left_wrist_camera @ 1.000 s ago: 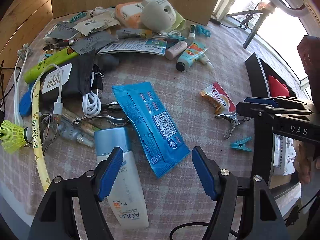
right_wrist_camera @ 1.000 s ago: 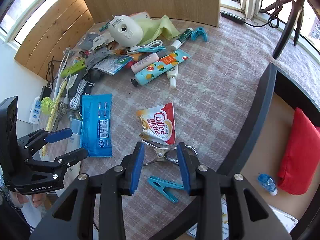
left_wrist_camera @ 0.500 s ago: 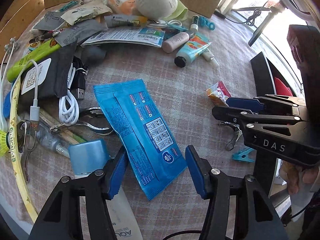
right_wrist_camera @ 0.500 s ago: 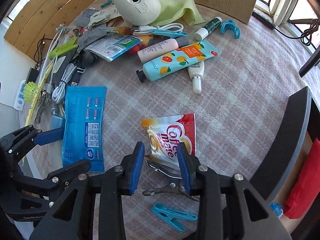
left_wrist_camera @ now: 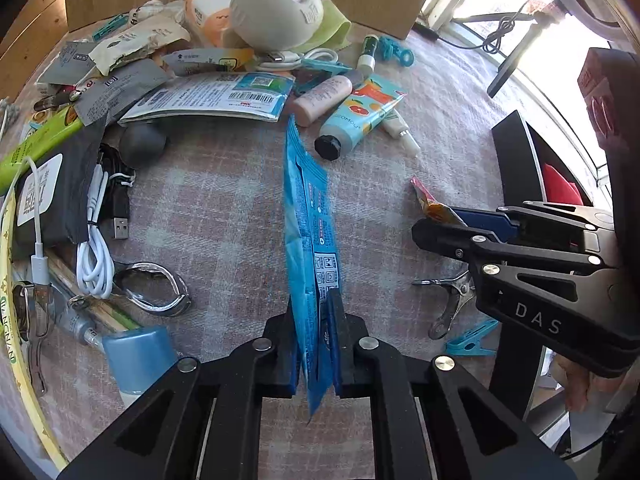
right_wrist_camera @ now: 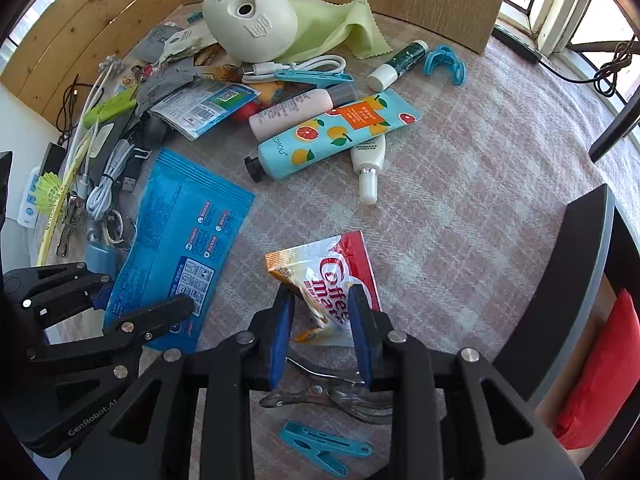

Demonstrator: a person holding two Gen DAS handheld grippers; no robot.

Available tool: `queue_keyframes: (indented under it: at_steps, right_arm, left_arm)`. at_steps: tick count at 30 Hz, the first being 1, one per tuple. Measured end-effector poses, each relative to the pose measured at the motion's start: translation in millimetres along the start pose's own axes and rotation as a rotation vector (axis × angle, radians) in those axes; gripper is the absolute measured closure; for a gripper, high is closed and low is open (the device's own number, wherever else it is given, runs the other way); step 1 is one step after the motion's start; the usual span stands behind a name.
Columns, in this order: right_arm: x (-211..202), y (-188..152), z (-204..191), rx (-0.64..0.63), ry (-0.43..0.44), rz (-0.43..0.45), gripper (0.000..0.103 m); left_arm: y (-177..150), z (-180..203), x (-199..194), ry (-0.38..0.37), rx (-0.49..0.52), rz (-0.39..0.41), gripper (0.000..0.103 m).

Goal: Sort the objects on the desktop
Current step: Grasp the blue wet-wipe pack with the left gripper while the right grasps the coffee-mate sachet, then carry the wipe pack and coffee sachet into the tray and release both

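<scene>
Left wrist view: left gripper (left_wrist_camera: 314,344) has its fingers closing, already pinching the blue packet (left_wrist_camera: 306,216), which stands on edge above the checked worktop (left_wrist_camera: 224,200). Right wrist view: right gripper (right_wrist_camera: 322,334) has its fingers closing around the creamer sachet (right_wrist_camera: 324,276), both pads touching it; a metal clip (right_wrist_camera: 332,398) lies beneath.
</scene>
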State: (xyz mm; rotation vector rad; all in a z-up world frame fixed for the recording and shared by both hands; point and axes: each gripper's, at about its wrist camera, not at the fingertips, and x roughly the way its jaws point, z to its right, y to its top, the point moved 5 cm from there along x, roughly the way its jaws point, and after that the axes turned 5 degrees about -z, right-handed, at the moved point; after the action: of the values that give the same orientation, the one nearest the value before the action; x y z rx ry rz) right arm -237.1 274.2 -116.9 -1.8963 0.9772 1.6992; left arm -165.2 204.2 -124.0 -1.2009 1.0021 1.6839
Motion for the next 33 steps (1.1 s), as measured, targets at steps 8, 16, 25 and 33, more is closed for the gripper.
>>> queue_keyframes:
  at_steps: [8, 16, 25, 33]
  right_arm:
    - [-24, -8, 24, 0.098, 0.078, 0.059, 0.087]
    - [-63, -21, 56, 0.192, 0.134, 0.135, 0.087]
    - [-96, -46, 96, 0.322, 0.131, 0.203, 0.087]
    - [-106, -72, 143, 0.433, 0.136, 0.218, 0.086]
  left_arm:
    - [3, 5, -21, -0.011, 0.018, 0.038, 0.1]
    - [-7, 55, -43, -0.084, 0.111, 0.064, 0.1]
    - [-36, 148, -54, -0.169, 0.316, 0.037, 0.1]
    - [-67, 206, -43, -0.198, 0.445, -0.013, 0.1]
